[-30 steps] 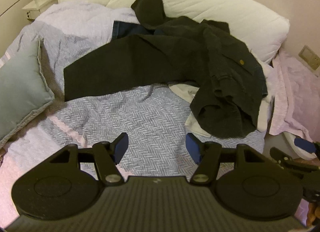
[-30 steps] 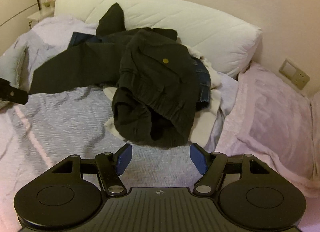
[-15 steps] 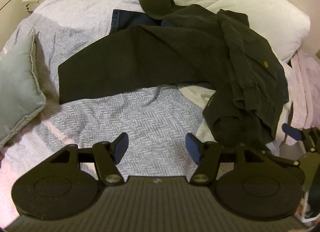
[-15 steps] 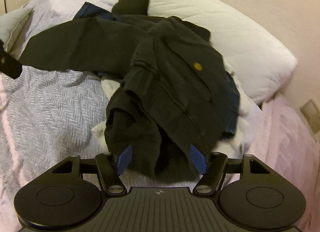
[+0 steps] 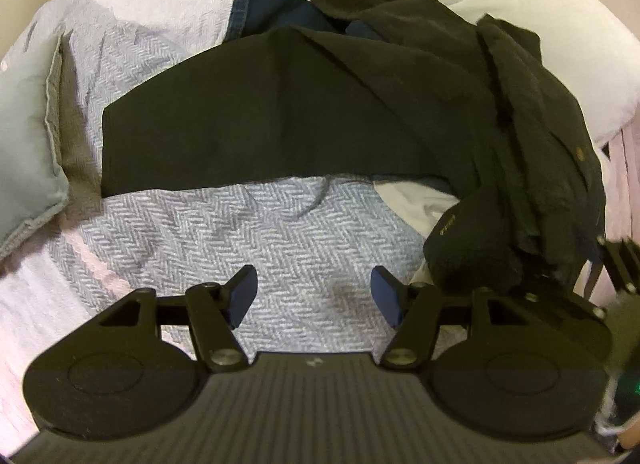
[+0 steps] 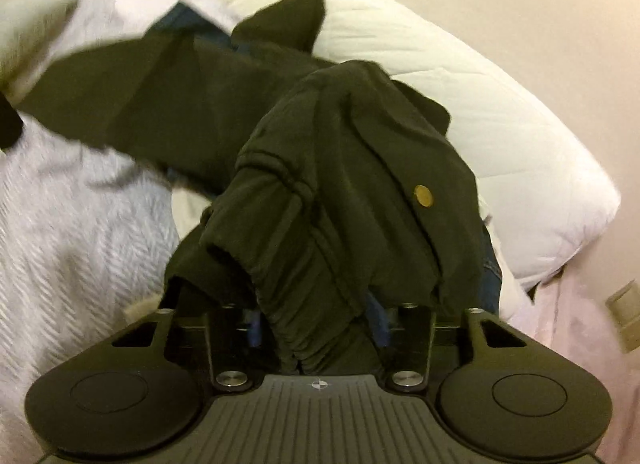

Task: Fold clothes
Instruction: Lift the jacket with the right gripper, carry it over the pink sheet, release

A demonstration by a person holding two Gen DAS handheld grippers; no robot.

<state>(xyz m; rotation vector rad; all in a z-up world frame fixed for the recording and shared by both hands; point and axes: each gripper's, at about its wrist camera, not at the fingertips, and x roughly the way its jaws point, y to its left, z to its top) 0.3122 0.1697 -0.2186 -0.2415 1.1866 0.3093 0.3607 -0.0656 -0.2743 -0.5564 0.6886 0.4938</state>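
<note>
A black garment (image 5: pixel 320 111) with a brass button lies spread across the bed, its bunched elastic waistband at the right (image 5: pixel 472 248). My left gripper (image 5: pixel 314 296) is open and empty, low over the bedspread in front of it. In the right wrist view the bunched waistband (image 6: pixel 320 264) fills the space between the fingers of my right gripper (image 6: pixel 318 328). The blue pads are still wide apart on either side of the cloth, partly hidden by it. The brass button (image 6: pixel 423 196) faces up.
A grey herringbone bedspread (image 5: pixel 240 223) covers the bed. A long white pillow (image 6: pixel 480 123) lies behind the clothes. Blue jeans (image 5: pixel 272 11) and a white garment (image 5: pixel 412 195) lie under the black one. A grey cushion (image 5: pixel 24 135) is at the left, a pink sheet (image 6: pixel 560 324) at the right.
Both grippers have moved forward toward the clothes. My right gripper has pushed onto the bunched waistband, which now sits between its fingers. The left gripper stays open.
</note>
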